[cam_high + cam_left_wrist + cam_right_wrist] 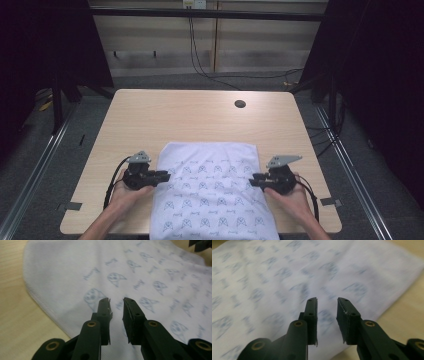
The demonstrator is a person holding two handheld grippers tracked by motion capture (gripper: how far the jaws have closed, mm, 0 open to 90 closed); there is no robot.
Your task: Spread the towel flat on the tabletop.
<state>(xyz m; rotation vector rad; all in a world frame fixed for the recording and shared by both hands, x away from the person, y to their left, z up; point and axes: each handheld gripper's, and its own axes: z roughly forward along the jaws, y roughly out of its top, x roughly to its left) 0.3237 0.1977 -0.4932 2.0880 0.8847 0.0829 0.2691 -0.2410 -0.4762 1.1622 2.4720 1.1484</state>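
A white cloth (210,192) printed with small blue figures lies folded flat on the near half of the wooden table (200,117), its front edge hanging over the table's near side. My left gripper (167,176) is at the cloth's left edge and points inward over it. In the left gripper view the jaws of my left gripper (116,300) stand slightly apart above the cloth (75,270) with nothing between them. My right gripper (251,179) is at the cloth's right edge. Its jaws (327,300) are also parted over the cloth (274,277) and hold nothing.
A round cable hole (240,104) sits in the far part of the table. Grey tape marks (73,205) are stuck near both front corners. Cables (200,65) hang down the back wall, with dark frame posts on both sides.
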